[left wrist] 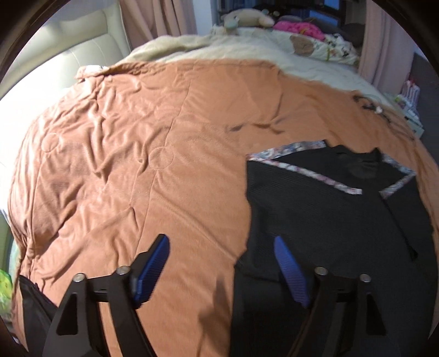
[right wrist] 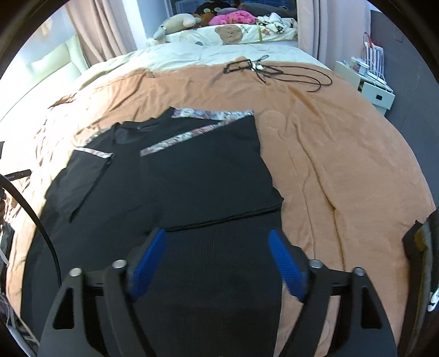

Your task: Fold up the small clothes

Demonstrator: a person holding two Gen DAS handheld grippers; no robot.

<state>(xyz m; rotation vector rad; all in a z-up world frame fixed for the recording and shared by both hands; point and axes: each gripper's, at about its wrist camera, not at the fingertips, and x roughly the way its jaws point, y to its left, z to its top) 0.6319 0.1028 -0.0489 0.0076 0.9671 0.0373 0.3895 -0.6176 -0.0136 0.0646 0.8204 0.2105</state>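
two claws nearest the lenses, both spread wide with nothing between the ribbed blue pads: left gripper (left wrist: 221, 244) above the seam where cloth meets bedding, right gripper (right wrist: 216, 239) above the lower part of the cloth, neither touching it. just beyond, black garment (right wrist: 192, 178) lying flat on the orange blanket (right wrist: 343, 164), finely ribbed knit, sleeves folded inward across the chest, floral-printed trim (right wrist: 178, 141) along the sleeve edges in pale pink and grey, hem end toward the claws, neck end away. soft, creased, velvety orange cover all round, stitched with faint circles. farther off, tangled black cord (right wrist: 274, 68) with a small white piece lying loose on the blanket, well apart from the garment. past that, cream bedding (right wrist: 192, 56), a teddy-print pillow (right wrist: 233, 34), plush toys (right wrist: 175, 24) and pink fabric (right wrist: 233, 17) heaped at the far end. white bedside cabinet (right wrist: 373, 88) off to the right, pale padded headboard (left wrist: 68, 46) to the left, pink curtains (right wrist: 104, 30) behind.
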